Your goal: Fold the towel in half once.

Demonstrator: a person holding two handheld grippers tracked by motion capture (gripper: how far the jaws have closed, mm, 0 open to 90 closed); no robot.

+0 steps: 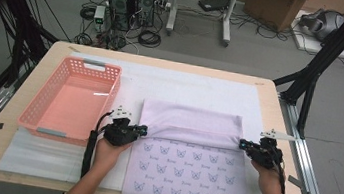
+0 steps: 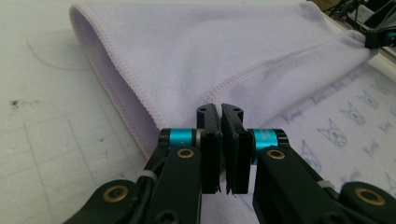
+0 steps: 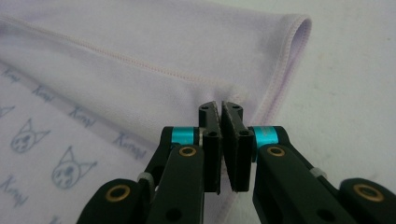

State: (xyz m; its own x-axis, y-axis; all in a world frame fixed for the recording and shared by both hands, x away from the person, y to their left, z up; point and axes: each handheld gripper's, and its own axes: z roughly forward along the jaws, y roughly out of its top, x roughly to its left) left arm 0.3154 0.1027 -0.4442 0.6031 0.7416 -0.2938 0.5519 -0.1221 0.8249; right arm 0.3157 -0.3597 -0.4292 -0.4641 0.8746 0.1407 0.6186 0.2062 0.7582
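Left gripper (image 2: 220,108) is clamped on the hemmed edge of the lilac towel (image 1: 188,149); right gripper (image 3: 220,106) is clamped on the same folded-over edge at the opposite corner. The towel lies flat between the two grippers, its far part doubled back beyond them, and a pink basket (image 1: 71,101) stands just beyond the left gripper.

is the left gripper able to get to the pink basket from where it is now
Probably yes, once it lets go. The left gripper is shut on the folded edge of the towel, and the pink basket sits just to its left on the table, with nothing between them.
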